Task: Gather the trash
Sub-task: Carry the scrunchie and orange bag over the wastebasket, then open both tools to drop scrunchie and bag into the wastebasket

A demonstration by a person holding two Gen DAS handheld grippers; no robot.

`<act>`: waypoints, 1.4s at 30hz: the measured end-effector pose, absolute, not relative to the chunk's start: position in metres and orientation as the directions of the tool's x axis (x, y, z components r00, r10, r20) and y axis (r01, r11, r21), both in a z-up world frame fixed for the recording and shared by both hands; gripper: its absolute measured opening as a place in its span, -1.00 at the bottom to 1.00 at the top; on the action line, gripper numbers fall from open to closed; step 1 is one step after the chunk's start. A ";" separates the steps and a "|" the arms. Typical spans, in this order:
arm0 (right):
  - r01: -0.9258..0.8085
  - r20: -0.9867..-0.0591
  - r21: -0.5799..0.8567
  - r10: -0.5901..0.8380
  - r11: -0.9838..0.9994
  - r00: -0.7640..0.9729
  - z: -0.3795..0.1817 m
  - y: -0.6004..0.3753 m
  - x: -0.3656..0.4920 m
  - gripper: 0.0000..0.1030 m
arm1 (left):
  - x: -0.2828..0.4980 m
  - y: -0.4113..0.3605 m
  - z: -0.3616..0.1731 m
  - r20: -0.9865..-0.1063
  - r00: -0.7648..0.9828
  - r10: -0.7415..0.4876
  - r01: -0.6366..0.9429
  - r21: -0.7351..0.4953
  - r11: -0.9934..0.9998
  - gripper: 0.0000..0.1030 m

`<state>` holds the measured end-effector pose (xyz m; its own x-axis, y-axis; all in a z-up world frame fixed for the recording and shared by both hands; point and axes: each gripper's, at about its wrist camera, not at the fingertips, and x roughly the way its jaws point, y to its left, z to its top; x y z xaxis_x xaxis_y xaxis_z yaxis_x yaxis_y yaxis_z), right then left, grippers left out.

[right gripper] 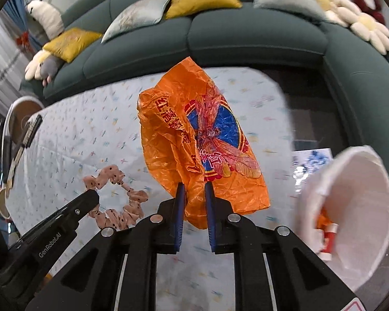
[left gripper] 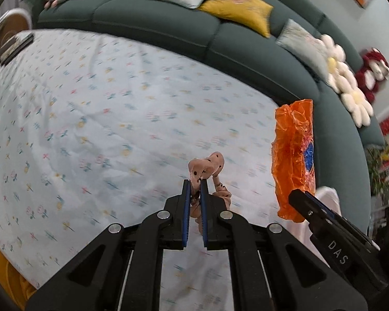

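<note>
Floral tablecloth (left gripper: pixel 90 116) below; left gripper (left gripper: pixel 195 184) clamps scrunchie (left gripper: pixel 207 165), right gripper (right gripper: pixel 194 189) clamps orange bag (right gripper: pixel 194 134)

Your left tongs (left gripper: pixel 194 189) are black with blue ribbed pads and silver rivets. Your right tongs (right gripper: pixel 194 191) match them. White lettering marks their sides.

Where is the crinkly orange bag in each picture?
Left wrist view: the orange plastic bag hangs at the right, pinched by the right gripper.
Right wrist view: it fills the middle, clamped between that gripper's blue pads.
Shared landmark: the dark green sofa behind the flowered tablecloth.
</note>
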<state>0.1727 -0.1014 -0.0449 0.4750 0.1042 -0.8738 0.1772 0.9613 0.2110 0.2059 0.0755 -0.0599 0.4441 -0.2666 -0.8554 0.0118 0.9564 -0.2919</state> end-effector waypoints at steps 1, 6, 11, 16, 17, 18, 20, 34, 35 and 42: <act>0.189 -0.870 0.214 0.099 0.958 0.483 -0.041 -0.110 0.165 -0.72 | 0.200 0.064 -0.053 -0.849 0.451 -0.275 0.038 -0.290 0.956 -0.86; 0.255 -0.857 0.227 0.068 0.940 0.511 -0.027 -0.155 0.130 -0.72 | 0.176 0.016 -0.031 -0.831 0.459 -0.314 0.140 -0.281 0.949 -0.86; 0.315 -0.851 0.220 0.024 0.923 0.525 -0.021 -0.197 0.094 -0.72 | 0.149 -0.035 -0.019 -0.822 0.449 -0.350 0.241 -0.265 0.933 -0.86; 0.377 -0.848 0.227 -0.008 0.898 0.529 -0.023 -0.237 0.064 -0.72 | 0.130 -0.076 -0.015 -0.822 0.431 -0.372 0.320 -0.246 0.915 -0.86; 0.392 -0.848 0.230 -0.014 0.891 0.529 -0.025 -0.246 0.058 -0.72 | 0.128 -0.082 -0.016 -0.823 0.427 -0.374 0.331 -0.243 0.912 -0.86; 0.401 -0.848 0.232 -0.017 0.886 0.529 -0.027 -0.250 0.055 -0.72 | 0.126 -0.088 -0.016 -0.825 0.422 -0.377 0.343 -0.239 0.908 -0.86; 0.423 -0.849 0.237 -0.026 0.874 0.528 -0.030 -0.262 0.045 -0.72 | 0.120 -0.103 -0.017 -0.828 0.410 -0.383 0.368 -0.234 0.900 -0.86; 0.517 -0.857 0.266 -0.045 0.814 0.513 -0.055 -0.311 0.004 -0.72 | 0.099 -0.167 -0.026 -0.841 0.352 -0.410 0.463 -0.224 0.858 -0.86; 0.519 -0.858 0.268 -0.045 0.812 0.512 -0.056 -0.311 0.003 -0.72 | 0.098 -0.169 -0.026 -0.841 0.348 -0.415 0.468 -0.228 0.854 -0.81; 0.523 -0.858 0.278 -0.036 0.806 0.513 -0.060 -0.315 0.007 -0.72 | 0.095 -0.173 -0.027 -0.839 0.355 -0.413 0.457 -0.230 0.859 -0.27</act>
<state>0.0067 -0.3147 -0.0595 0.5126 -0.0365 -0.8578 0.5229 0.8057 0.2782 0.0949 -0.1734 -0.0265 0.3545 -0.4134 -0.8387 0.4570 0.8591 -0.2303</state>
